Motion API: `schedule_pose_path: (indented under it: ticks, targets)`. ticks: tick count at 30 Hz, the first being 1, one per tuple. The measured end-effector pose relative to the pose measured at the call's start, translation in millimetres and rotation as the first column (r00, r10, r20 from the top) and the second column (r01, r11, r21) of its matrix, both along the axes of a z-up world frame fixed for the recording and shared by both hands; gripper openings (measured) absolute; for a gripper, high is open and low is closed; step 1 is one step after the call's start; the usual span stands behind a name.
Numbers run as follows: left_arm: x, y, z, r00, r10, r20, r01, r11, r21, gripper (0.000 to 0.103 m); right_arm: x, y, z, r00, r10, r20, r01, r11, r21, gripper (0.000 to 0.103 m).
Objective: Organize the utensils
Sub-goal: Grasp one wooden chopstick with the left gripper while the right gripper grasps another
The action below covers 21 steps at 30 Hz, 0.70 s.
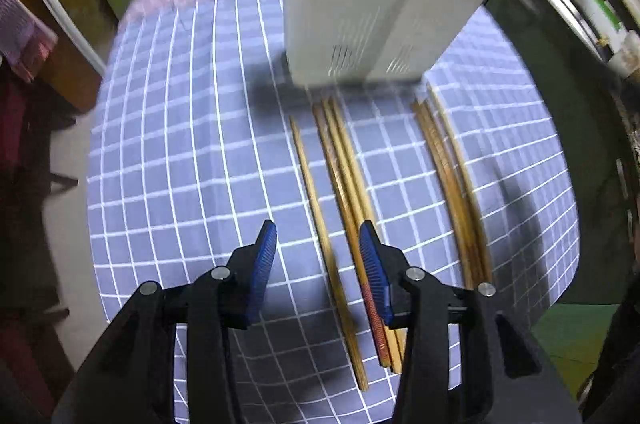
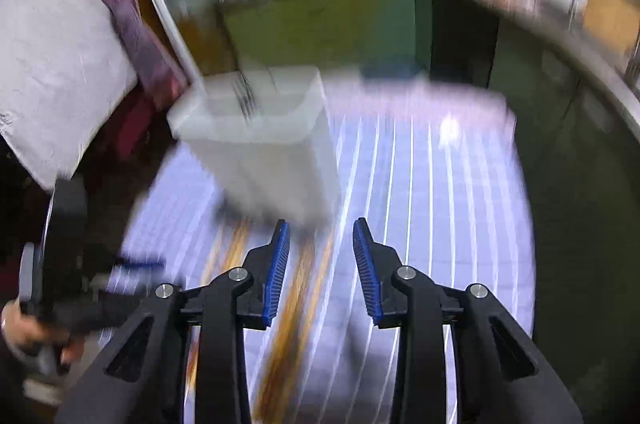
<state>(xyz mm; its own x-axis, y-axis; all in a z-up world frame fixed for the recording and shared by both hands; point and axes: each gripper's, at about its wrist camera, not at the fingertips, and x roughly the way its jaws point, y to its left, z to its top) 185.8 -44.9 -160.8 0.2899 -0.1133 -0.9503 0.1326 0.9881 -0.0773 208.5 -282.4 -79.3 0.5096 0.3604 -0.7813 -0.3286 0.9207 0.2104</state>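
- Chopsticks (image 1: 344, 192) were laid out lengthwise on the checked tablecloth (image 1: 180, 152), in two loose bunches: one running up the middle of the left wrist view, the other (image 1: 452, 184) off to the right of it, apart from the first.
- White holder (image 1: 372, 4) stood at the top center of that view, right at the far tips of the sticks. Looked like where they're meant to go.
- My left gripper (image 1: 318, 256) had its jaws spread with nothing between them, hovering over the near ends of the middle bunch. One stick (image 1: 310, 192) lay a bit apart from its neighbours, so I figured a pinch could catch only some and roll the rest away.
- Right gripper (image 2: 320, 256) was also wide open and empty. That view was badly smeared, so I couldn't tell how close it sat to the cloth or the holder (image 2: 260, 140).
- Biggest worry: the holder looked tall and light, so bumping it with a gripper or jabbing stick tips into its wall could've tipped it.
- Cloth could also bunch up if a fingertip dragged on it.
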Motion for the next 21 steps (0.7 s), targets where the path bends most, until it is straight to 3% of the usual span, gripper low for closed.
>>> schedule_pose_path:
  ticks: [2,6,13,21]
  targets:
    - [6,0,-9,0.999,0.016,-0.029,-0.015,1.000,0.018,0.027,1,-10,-23,0.994,0.003,-0.108,-0.008,0.999,-0.046,0.033]
    - [18,0,-23,0.993,0.049,-0.110,-0.048,0.999,0.008,0.024,4,-23,-51,0.974,-0.008,-0.225,-0.011,0.996,-0.083,0.033]
    - [25,-13,-34,0.986,0.063,-0.154,-0.055,0.997,0.053,0.019,15,-26,-72,0.958,-0.004,-0.288,-0.022,0.996,-0.090,0.033]
    - [38,-24,-46,0.975,0.093,-0.201,-0.077,0.993,0.084,0.015,22,-21,-77,0.947,0.013,-0.320,-0.043,0.995,-0.088,0.033]
